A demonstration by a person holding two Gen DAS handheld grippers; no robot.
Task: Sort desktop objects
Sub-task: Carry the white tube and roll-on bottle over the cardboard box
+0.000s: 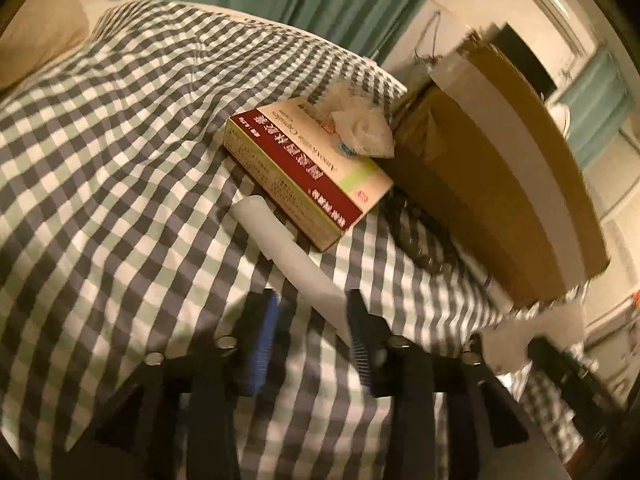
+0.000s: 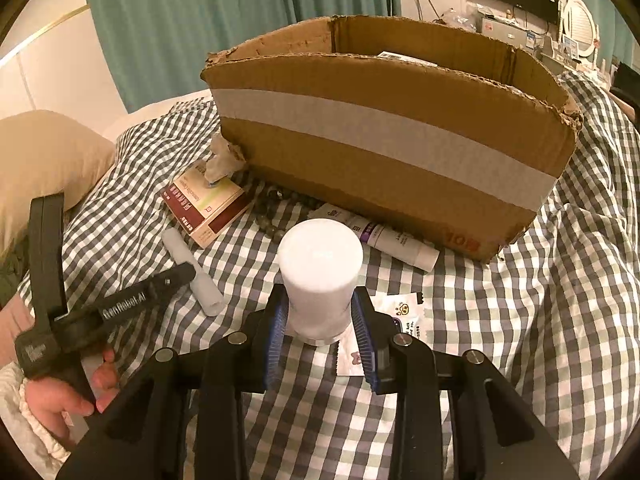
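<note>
My right gripper [image 2: 320,312] is shut on a white bottle [image 2: 320,276], held upright just above the checked cloth in front of the cardboard box [image 2: 392,152]. My left gripper [image 1: 310,312] is open, its fingers astride the near end of a white tube [image 1: 288,248] that lies on the cloth; the pads do not grip it. The tube also shows in the right wrist view [image 2: 192,272], with the left gripper [image 2: 188,276] at it. A red and cream medicine box [image 1: 308,176] with a crumpled tissue [image 1: 360,128] on it lies beside the cardboard box [image 1: 500,184].
A white and purple tube [image 2: 396,244] and dark beads [image 2: 272,216] lie against the cardboard box's front. White sachets [image 2: 404,316] lie under my right gripper. A beige pillow [image 2: 48,160] is at the left. Checked cloth [image 2: 520,320] covers the surface.
</note>
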